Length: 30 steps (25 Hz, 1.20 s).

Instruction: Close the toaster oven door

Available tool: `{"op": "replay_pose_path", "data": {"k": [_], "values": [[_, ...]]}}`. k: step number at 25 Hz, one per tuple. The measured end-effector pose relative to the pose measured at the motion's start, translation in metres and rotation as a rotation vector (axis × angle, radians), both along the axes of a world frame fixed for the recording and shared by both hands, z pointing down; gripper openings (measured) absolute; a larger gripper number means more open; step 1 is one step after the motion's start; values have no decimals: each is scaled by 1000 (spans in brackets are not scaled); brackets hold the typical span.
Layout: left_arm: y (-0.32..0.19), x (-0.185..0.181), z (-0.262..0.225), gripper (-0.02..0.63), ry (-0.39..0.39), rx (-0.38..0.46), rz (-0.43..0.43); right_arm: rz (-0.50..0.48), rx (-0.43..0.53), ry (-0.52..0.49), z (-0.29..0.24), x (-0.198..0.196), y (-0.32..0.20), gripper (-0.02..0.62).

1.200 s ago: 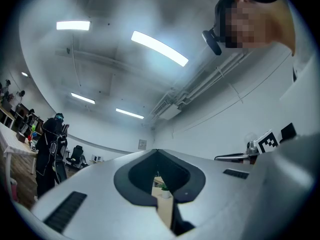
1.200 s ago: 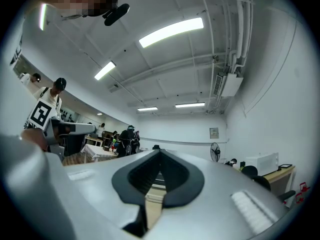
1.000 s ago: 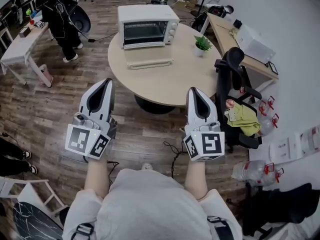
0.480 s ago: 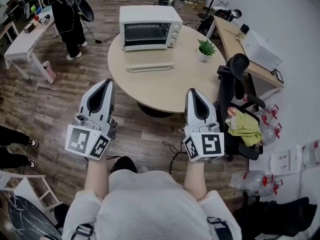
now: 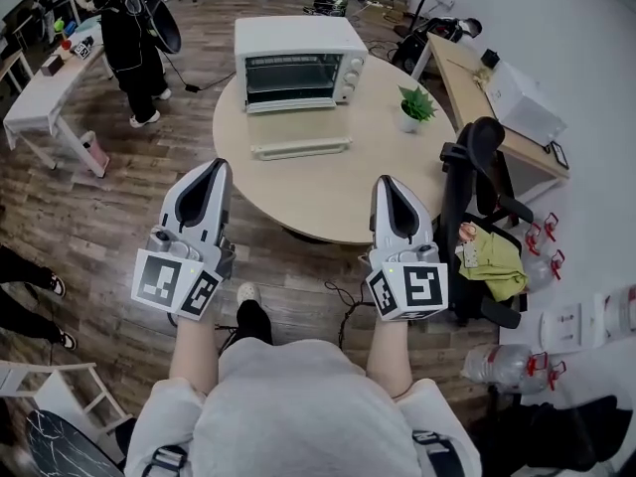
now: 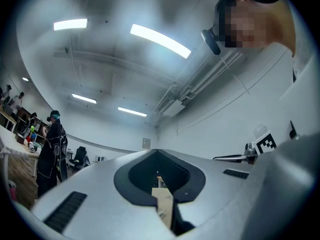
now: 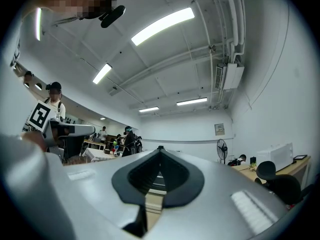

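Door [image 5: 300, 148] of toaster oven [image 5: 296, 60]: not yet closed, folded down flat on the round table [image 5: 378, 192] in front of the oven, which sits at the far side with its cavity open. Nothing of the task done so far. Left to do, as judged: reach past the near edge, get under the door's front lip, swing it up, press it shut.

Far left: standing person [image 5: 134, 33] beside a white side table [image 5: 40, 92], well apart from the route. Left gripper [image 5: 215, 166]: clenched, nothing between the jaws, held short of the table's near-left edge, over wood floor. Bare tabletop between near edge and door, so open room for a straight approach. Right gripper [image 5: 389, 183]: likewise clamped together and empty, tip seen over the near-right edge. Further right: potted plant [image 5: 415, 107] near the right edge, beside the oven, probably clear of the door's swing. Black chair [image 5: 475, 167] close against the right rim, limits any sidestep that way.
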<state>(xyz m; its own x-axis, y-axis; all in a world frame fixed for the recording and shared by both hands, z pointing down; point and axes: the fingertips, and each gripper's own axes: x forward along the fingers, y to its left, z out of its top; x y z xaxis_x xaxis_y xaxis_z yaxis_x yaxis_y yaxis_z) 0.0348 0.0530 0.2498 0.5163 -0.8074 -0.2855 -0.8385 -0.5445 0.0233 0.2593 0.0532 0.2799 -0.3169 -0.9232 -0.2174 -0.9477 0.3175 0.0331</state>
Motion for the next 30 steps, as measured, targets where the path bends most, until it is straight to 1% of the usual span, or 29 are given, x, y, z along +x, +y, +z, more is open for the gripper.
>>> {"op": "replay_pose_path", "data": {"k": [8, 15, 25, 30], "values": [[-74, -18, -8, 8, -21, 5, 38, 28, -1, -8, -4, -21, -69, 11], [-133, -39, -11, 8, -11, 0, 73, 56, -5, -2, -8, -44, -120, 11], [-200, -70, -8, 8, -4, -2, 128, 113, -10, 1, -7, -75, -177, 11], [-225, -89, -5, 8, -6, -6, 137, 123, -13, 6, -6, -94, -200, 11]]}}
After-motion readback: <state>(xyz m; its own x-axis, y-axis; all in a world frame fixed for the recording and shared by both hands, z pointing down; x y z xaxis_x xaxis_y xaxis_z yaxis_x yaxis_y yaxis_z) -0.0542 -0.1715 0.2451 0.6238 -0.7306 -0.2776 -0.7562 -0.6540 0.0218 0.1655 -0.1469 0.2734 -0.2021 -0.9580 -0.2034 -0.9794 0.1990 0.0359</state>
